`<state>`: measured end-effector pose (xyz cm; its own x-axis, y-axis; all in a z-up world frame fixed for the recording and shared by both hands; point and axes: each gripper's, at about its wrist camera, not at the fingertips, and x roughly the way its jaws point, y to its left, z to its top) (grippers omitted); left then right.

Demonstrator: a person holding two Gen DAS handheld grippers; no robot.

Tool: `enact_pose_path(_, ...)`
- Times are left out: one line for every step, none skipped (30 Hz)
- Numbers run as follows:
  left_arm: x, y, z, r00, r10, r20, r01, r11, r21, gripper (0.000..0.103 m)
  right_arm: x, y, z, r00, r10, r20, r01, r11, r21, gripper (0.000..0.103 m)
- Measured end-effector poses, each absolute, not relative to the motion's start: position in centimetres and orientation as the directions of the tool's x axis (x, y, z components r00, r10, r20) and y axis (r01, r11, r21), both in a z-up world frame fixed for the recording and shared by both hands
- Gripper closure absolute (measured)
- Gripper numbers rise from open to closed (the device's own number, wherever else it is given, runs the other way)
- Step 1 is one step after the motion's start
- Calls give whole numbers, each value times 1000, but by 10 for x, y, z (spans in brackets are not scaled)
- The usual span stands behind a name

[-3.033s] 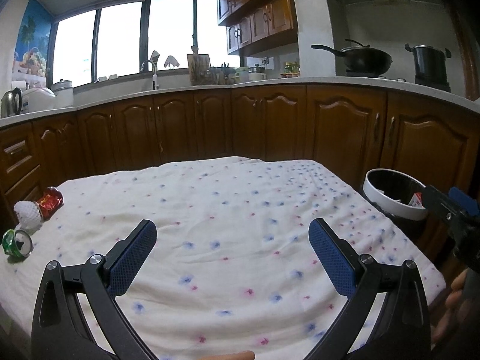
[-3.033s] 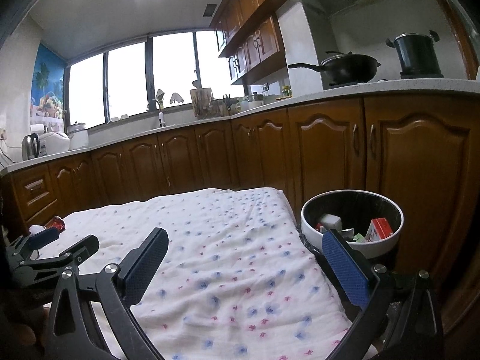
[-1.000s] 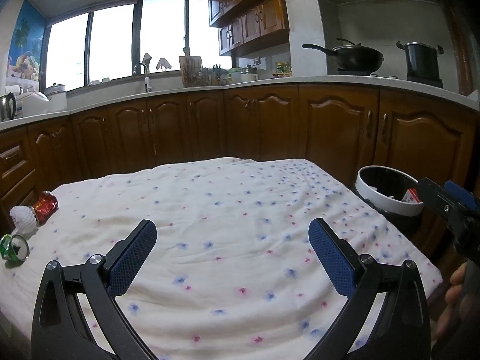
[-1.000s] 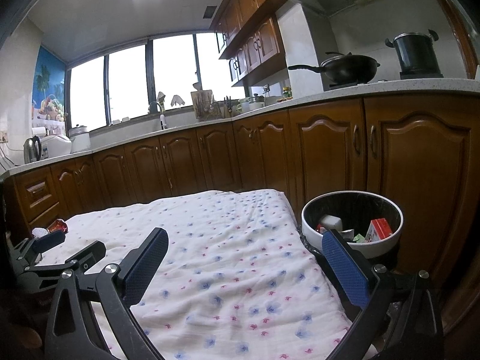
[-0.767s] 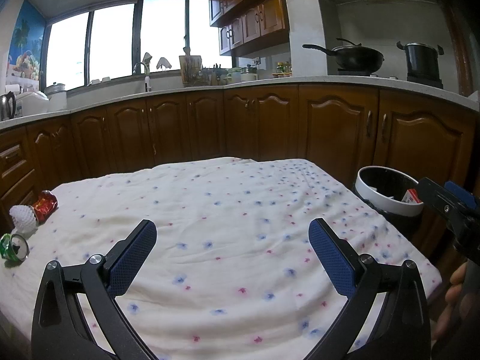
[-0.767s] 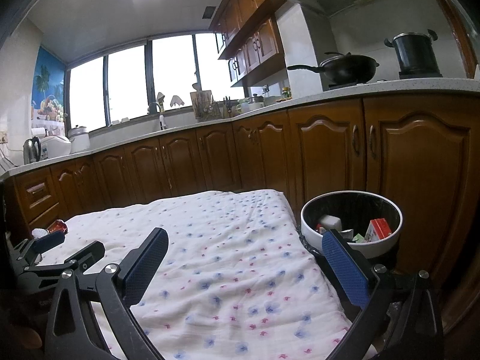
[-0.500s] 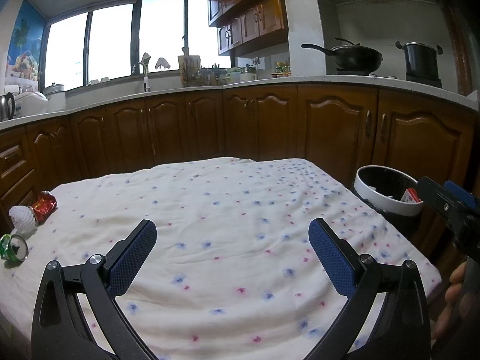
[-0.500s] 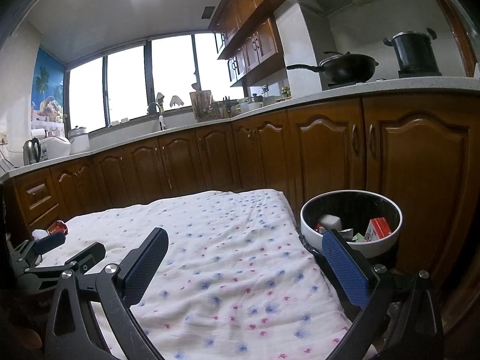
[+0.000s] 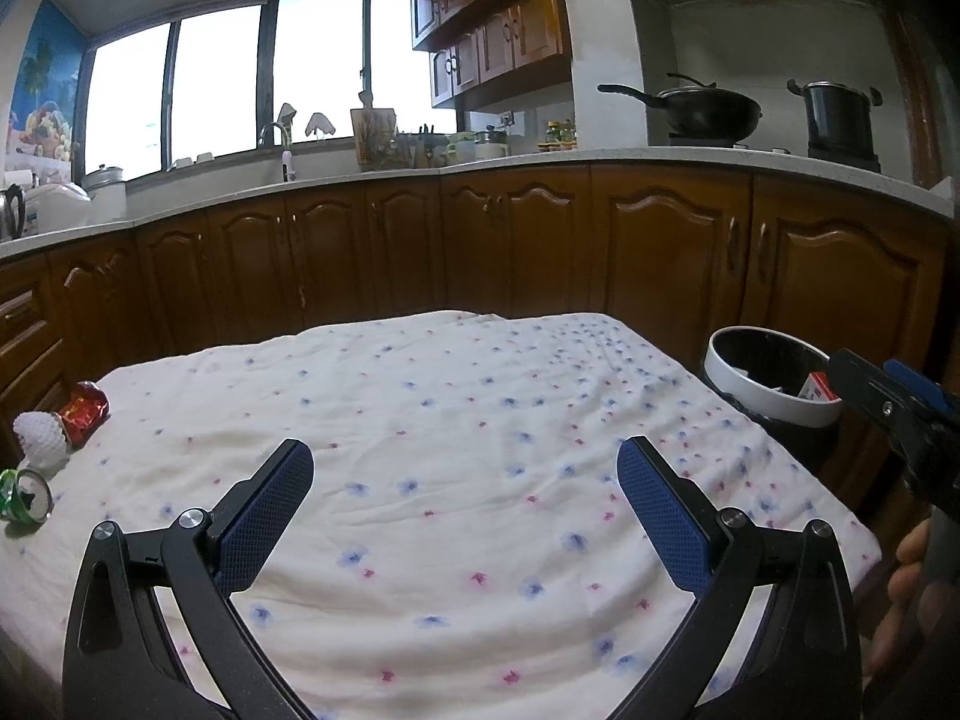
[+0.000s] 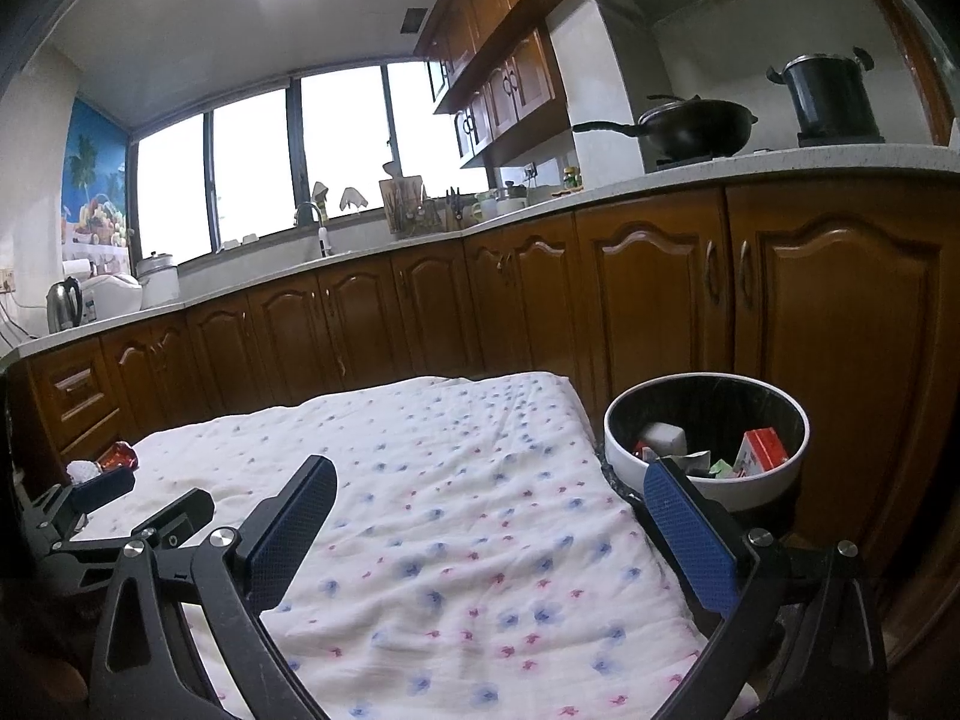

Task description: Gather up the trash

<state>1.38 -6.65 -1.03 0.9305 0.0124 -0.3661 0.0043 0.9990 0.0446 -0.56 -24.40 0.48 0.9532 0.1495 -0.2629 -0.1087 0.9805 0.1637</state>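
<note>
At the table's far left edge lie a crumpled red wrapper [image 9: 86,412], a white foam net [image 9: 39,435] and a crushed green can [image 9: 27,495]. My left gripper [image 9: 465,501] stands open over the near middle of the flowered cloth [image 9: 456,420], well right of that trash, with nothing between its fingers. My right gripper [image 10: 489,519] is open too, above the cloth's right part. Just beyond its right finger stands a white-rimmed bin [image 10: 708,483] with cartons and scraps in it. The red wrapper [image 10: 119,456] also shows far left in the right wrist view.
Brown kitchen cabinets [image 9: 510,252] curve around the table's far and right sides. The bin [image 9: 768,378] sits low between the table's right edge and the cabinets. A wok [image 9: 696,111] and a pot [image 9: 837,117] stand on the counter. A hand [image 9: 906,600] holds the right gripper.
Both grippers have stayed open and nearly still; the views have only drifted slightly. The trash at the left edge has not moved.
</note>
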Motion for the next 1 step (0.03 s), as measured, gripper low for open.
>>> enact_pose_path(15, -66, -11, 930, 9, -369, 7, 999, 42, 0, -5, -243, 5, 952, 150, -266, -108, 980, 165, 0)
